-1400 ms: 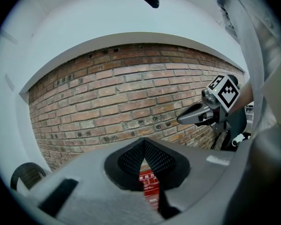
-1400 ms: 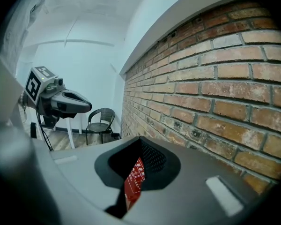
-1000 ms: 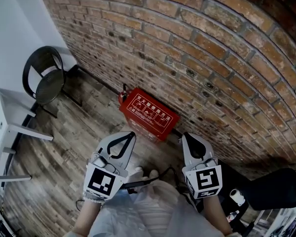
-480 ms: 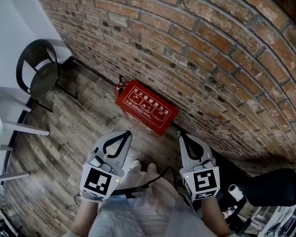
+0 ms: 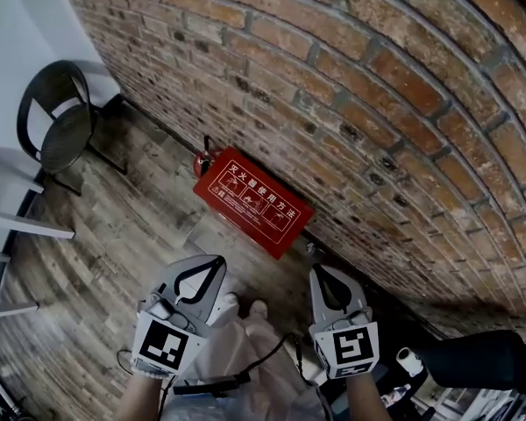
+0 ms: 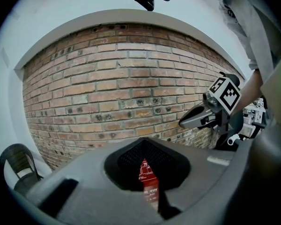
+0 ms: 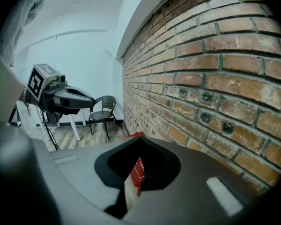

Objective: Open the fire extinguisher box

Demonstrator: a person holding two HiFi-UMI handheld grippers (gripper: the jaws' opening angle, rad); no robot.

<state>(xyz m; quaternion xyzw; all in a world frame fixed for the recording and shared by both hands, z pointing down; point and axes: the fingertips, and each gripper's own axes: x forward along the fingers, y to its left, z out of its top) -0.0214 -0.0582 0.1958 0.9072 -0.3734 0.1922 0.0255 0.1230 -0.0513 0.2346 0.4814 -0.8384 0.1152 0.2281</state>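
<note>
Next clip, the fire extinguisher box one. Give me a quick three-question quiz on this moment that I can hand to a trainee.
1. True or false: the lid of the red fire extinguisher box stands open.
2. In the head view, on which side of the box is the black chair? A. left B. right C. on top of it
3. Short answer: how do the jaws of the left gripper and the right gripper stand, and does either gripper touch the box?
Key: 1. False, the lid is down. 2. A. 3. Both are shut; neither touches the box.
</note>
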